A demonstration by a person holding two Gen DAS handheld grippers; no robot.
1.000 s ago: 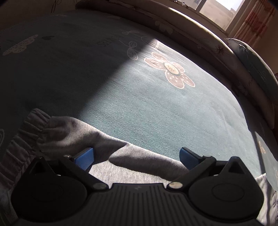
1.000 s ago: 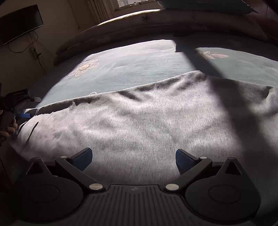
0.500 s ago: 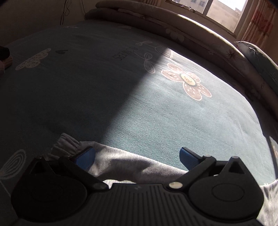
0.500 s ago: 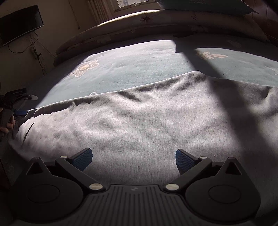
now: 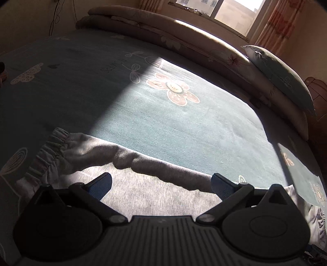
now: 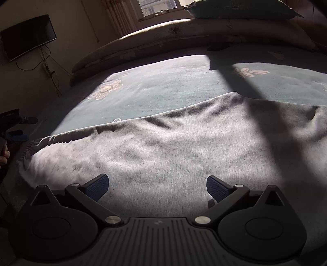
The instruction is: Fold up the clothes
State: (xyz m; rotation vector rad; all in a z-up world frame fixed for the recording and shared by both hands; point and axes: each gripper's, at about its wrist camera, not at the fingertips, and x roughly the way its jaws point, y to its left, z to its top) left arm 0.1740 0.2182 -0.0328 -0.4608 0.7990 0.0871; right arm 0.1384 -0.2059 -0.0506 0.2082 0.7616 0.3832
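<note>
A: How many things are you working with right now?

B: You are working over one grey knitted garment [image 6: 163, 155], lying flat on the teal flower-printed bed cover [image 5: 184, 126]. You are carrying two tongs, one per hand. Behind the cover, one long rolled brown quilt [image 5: 184, 34] is lying under the window [image 5: 224, 10], and one teal pillow [image 5: 282, 75] is leaning on it.

A: And how are the tongs standing?

B: You are holding the left tongs [image 5: 161, 185] spread wide, the blue pads [image 5: 101, 184] hovering over the garment's edge and pinching nothing. You are holding the right tongs [image 6: 157, 187] spread just as wide, low over the middle of the grey cloth, also gripping nothing.

A: Is any writing showing?

B: One printed word is showing on the cover in the left view, upside down; it seems to read "FLOWERS", though the letters are too dim to be sure. One black flat screen [image 6: 28, 36] is hanging on the wall in the right view; no brand can be read on it.

A: Which way is the garment running?

B: Its long axis is running across both views, left to right. One gathered elastic cuff [image 5: 51, 151] is pointing to the left, and a raised fold is running along the far edge.
</note>
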